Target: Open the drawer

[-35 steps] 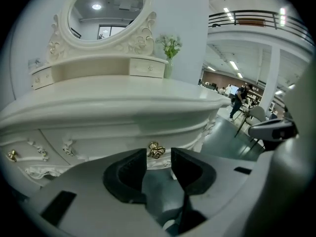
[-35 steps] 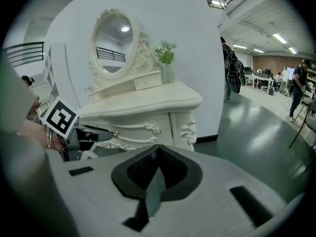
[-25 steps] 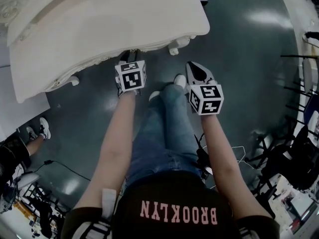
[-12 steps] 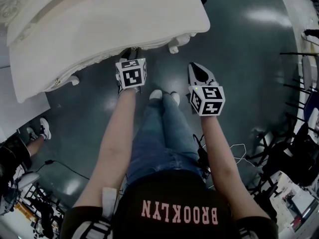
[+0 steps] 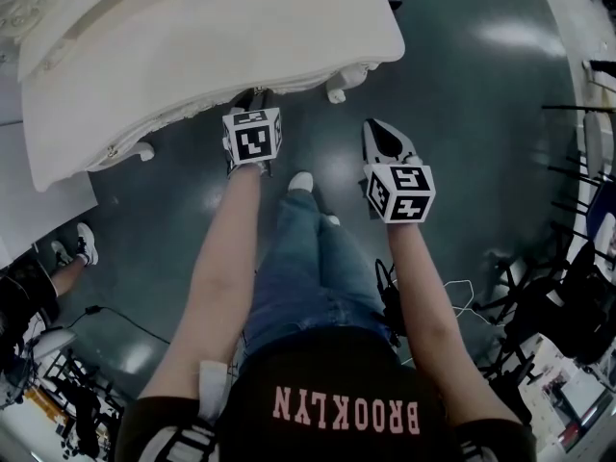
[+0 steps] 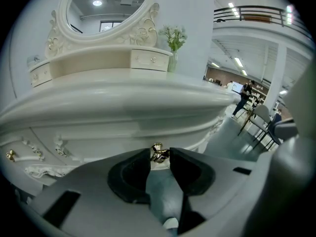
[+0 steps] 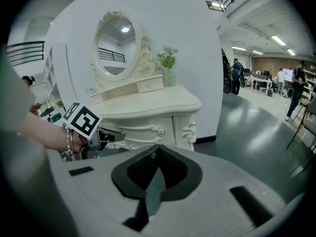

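The white dressing table (image 5: 192, 46) fills the upper left of the head view. My left gripper (image 5: 252, 101) reaches under its front edge. In the left gripper view its jaws (image 6: 159, 154) have just been closing, and the gold drawer knob (image 6: 158, 152) sits between the two pads at their tips, touched on both sides. My right gripper (image 5: 378, 131) hangs over the floor to the right, away from the table. Its jaws (image 7: 158, 149) are shut with nothing in them. The right gripper view also shows the left gripper (image 7: 101, 136) at the drawer front (image 7: 143, 130).
An oval mirror (image 7: 114, 43) and a vase of flowers (image 7: 168, 65) stand on the table top. The person's legs and shoes (image 5: 301, 181) are between the grippers. Cables (image 5: 125, 325) and racks (image 5: 577, 287) lie behind; another person's shoes (image 5: 82, 246) are at the left.
The person's feet have drawn back from the table. Both grippers have kept almost the same place; the left one sits slightly closer under the table edge.
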